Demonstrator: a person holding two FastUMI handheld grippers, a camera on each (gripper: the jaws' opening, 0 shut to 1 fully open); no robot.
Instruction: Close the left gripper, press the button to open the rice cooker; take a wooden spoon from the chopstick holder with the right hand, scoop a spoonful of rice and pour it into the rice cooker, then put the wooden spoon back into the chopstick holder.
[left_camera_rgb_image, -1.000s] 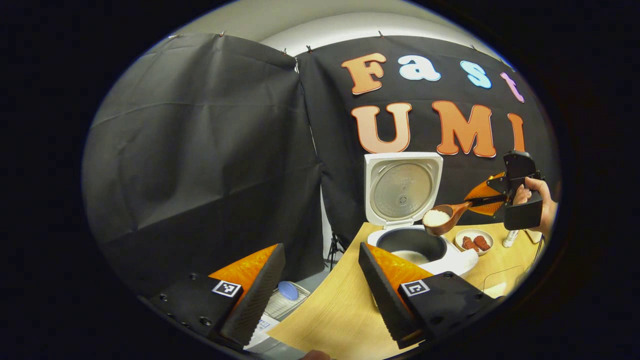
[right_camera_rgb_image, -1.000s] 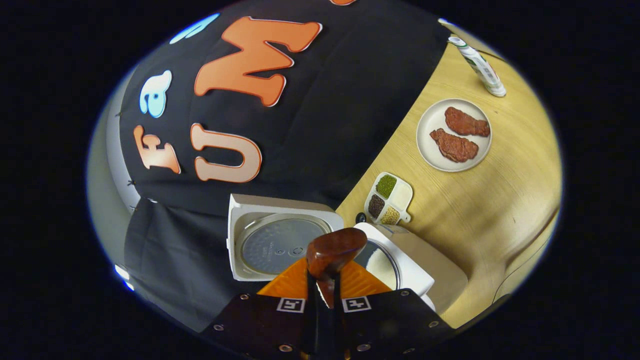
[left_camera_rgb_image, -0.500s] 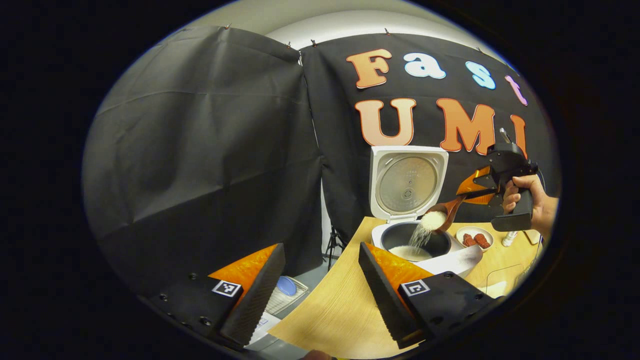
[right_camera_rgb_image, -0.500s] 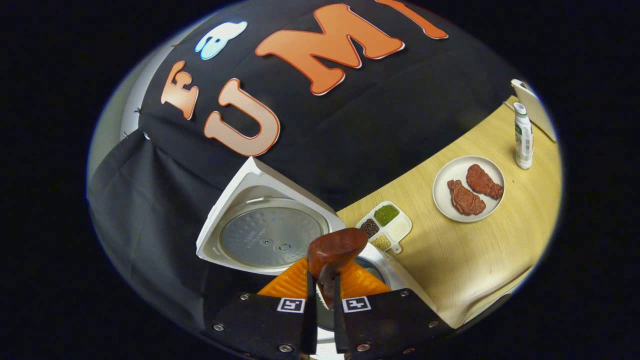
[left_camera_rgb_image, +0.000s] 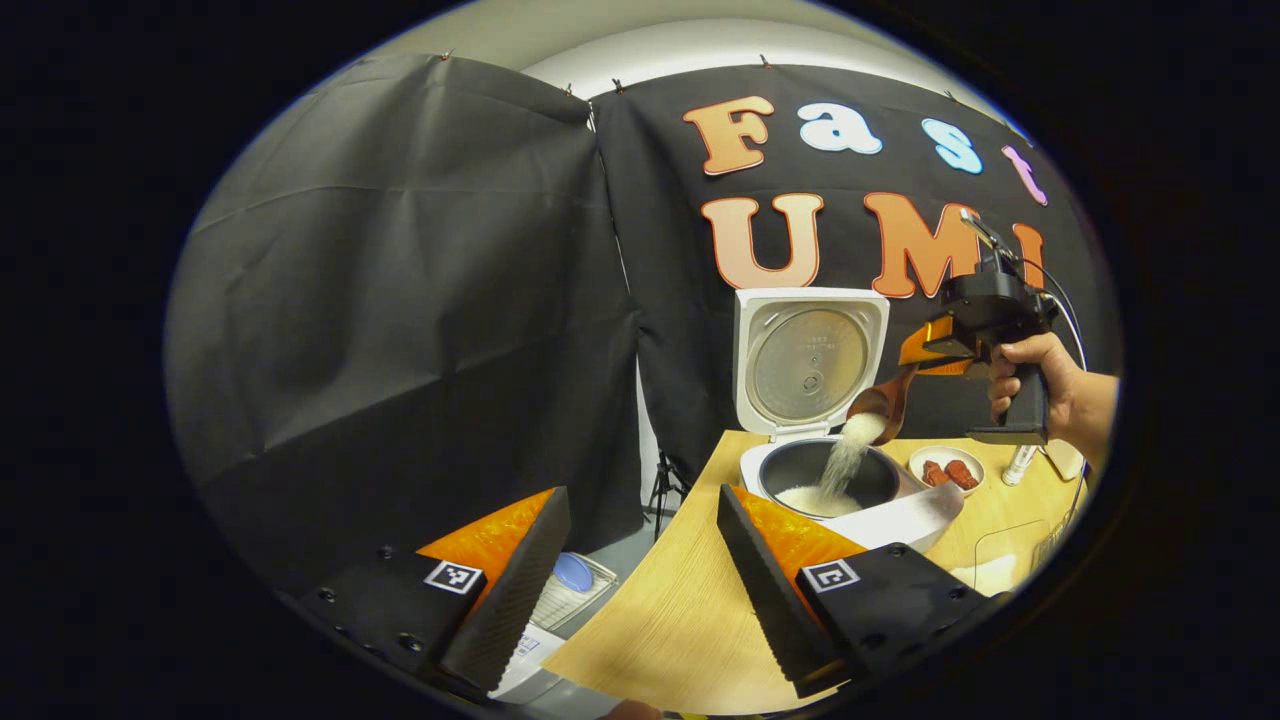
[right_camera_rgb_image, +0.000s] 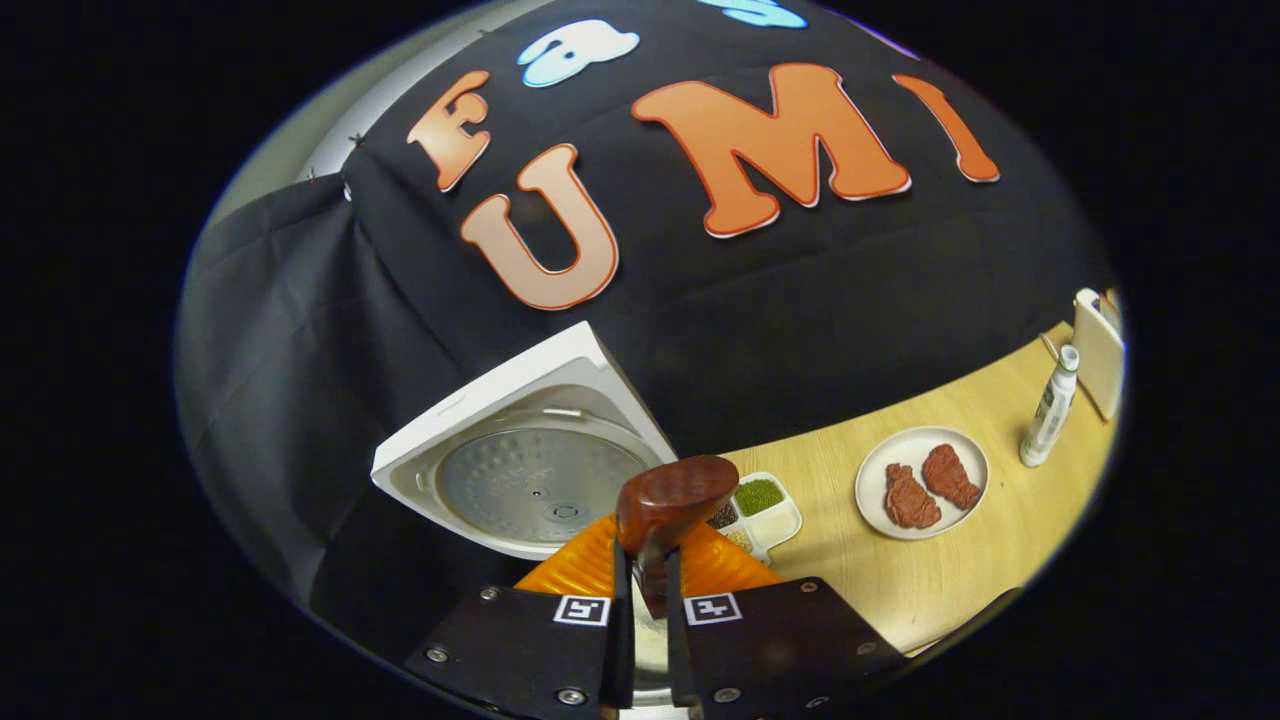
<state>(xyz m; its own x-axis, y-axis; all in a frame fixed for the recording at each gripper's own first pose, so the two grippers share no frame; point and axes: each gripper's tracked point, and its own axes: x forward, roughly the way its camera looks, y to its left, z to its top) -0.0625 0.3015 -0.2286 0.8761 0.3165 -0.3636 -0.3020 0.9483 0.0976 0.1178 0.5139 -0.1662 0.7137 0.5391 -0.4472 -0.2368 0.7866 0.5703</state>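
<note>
The white rice cooker (left_camera_rgb_image: 905, 512) stands on the wooden table with its lid (left_camera_rgb_image: 808, 358) upright. Above its dark pot, the wooden spoon (left_camera_rgb_image: 882, 400) is tipped down and rice (left_camera_rgb_image: 843, 462) streams from it onto a white heap inside. A hand holds my right gripper (left_camera_rgb_image: 915, 352), which is shut on the spoon's handle. In the right gripper view the spoon's brown bowl (right_camera_rgb_image: 672, 498) shows from behind, its handle clamped between the fingers of my right gripper (right_camera_rgb_image: 641, 600), with the lid (right_camera_rgb_image: 530, 458) behind. My left gripper (left_camera_rgb_image: 640, 580) stands open at the table's near left edge, holding nothing.
A plate with two reddish meat pieces (right_camera_rgb_image: 921, 483) lies on the table (right_camera_rgb_image: 960, 570) right of the cooker. A small divided dish of beans (right_camera_rgb_image: 752, 510) sits beside the cooker. A white bottle (right_camera_rgb_image: 1047, 408) stands at the far right. A tray with a blue object (left_camera_rgb_image: 572, 584) lies below the table's left edge.
The right gripper rose and rolled, tipping the spoon from level to steeply down. The rice that filled the spoon now pours into the pot. The left gripper has stayed put.
</note>
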